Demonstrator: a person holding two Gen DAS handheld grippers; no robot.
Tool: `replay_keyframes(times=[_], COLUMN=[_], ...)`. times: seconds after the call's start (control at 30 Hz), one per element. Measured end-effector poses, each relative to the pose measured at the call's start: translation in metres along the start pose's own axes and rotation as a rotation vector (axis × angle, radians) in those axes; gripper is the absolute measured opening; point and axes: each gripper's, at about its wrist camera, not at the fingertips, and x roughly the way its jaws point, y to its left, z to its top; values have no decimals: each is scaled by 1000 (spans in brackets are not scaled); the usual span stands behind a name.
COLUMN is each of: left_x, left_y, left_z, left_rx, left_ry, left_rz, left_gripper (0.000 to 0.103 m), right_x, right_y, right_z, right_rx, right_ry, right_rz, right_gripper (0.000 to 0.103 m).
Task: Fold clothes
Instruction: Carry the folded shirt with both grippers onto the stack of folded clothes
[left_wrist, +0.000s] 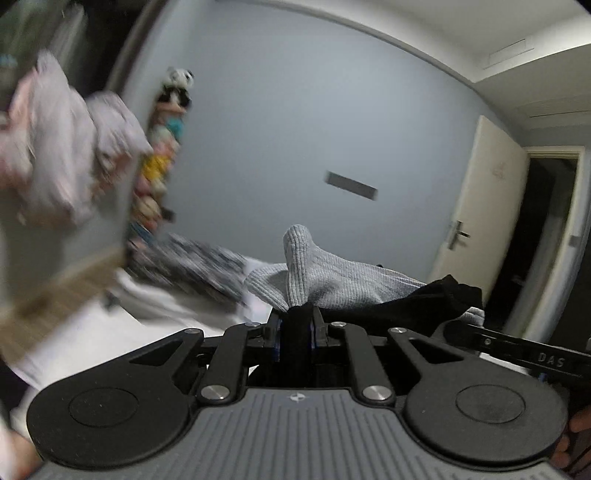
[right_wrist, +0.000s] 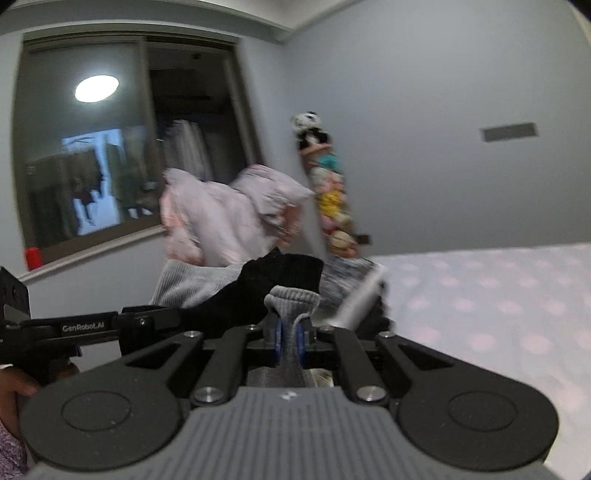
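In the left wrist view the left gripper (left_wrist: 297, 325) sits at bottom centre with a dark sock (left_wrist: 406, 306) between its jaws. A ribbed sock (left_wrist: 332, 273) rises just behind it. The right gripper (left_wrist: 524, 354) enters from the right edge. A bundle of clothes (left_wrist: 62, 155) fills the upper left, a toy stack (left_wrist: 166, 147) stands beside it against the wall (left_wrist: 295, 110), and a door (left_wrist: 484, 206) is at right.

In the right wrist view the right gripper (right_wrist: 290, 339) clamps the ribbed sock (right_wrist: 293, 299) at bottom centre, with the dark sock (right_wrist: 273, 280) behind and left of it. The left gripper (right_wrist: 92, 326) comes in from the left. The window (right_wrist: 110, 147) is upper left and the bed (right_wrist: 498, 302) lower right.
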Motion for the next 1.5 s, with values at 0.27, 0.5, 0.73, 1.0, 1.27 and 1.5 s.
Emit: replay_keyframes(times=[0.27, 0.5, 0.73, 1.0, 1.27, 1.5], left_x=[-6, 34, 105, 178, 201, 172], left_y=[64, 110, 147, 186, 212, 209], left_z=[38, 22, 19, -15, -30, 0], left_rx=[56, 34, 46, 101, 92, 50], left_ry=[7, 99, 198, 364, 428, 345], left_rz=[143, 170, 123, 98, 95, 174], left_gripper=[15, 15, 15, 16, 21, 27], right_x=[76, 145, 225, 317, 349, 321], right_y=[58, 64, 32, -12, -33, -33], right_z=[5, -15, -20, -60, -95, -73], right_rx=[7, -17, -62, -56, -22, -24], right_ry=[50, 132, 211, 343, 436, 380], right_rz=[102, 94, 18, -16, -48, -122], right_gripper=[9, 9, 9, 9, 17, 36])
